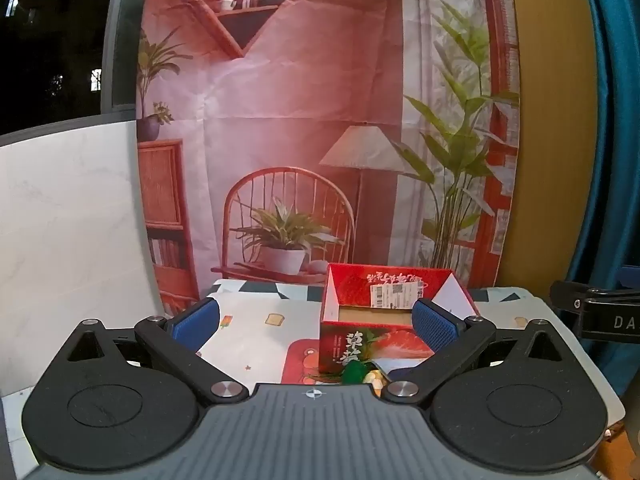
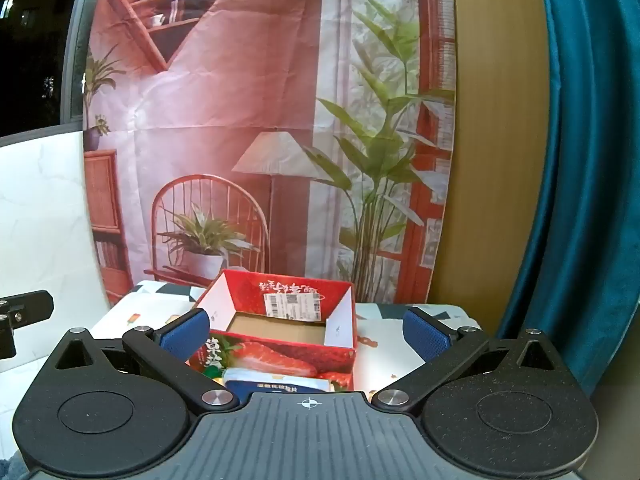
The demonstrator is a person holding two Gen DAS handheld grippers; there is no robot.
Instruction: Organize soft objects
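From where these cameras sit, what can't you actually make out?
- Left wrist view: the green fuzzy thing before the red strawberry-print cardboard box is cut off by the tool's grey body.
- Right wrist view: the blue-and-white packet is likewise half hidden; its small print is unreadable.
- Box floor: partly hidden by its front wall.

Printed room backdrop (image 1: 304,120) behind the table — teal curtain (image 2: 580,160) beside it.

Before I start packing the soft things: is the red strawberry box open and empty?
Open and empty: the strawberry box has its flaps standing up, and only bare cardboard floor shows inside in both wrist views.
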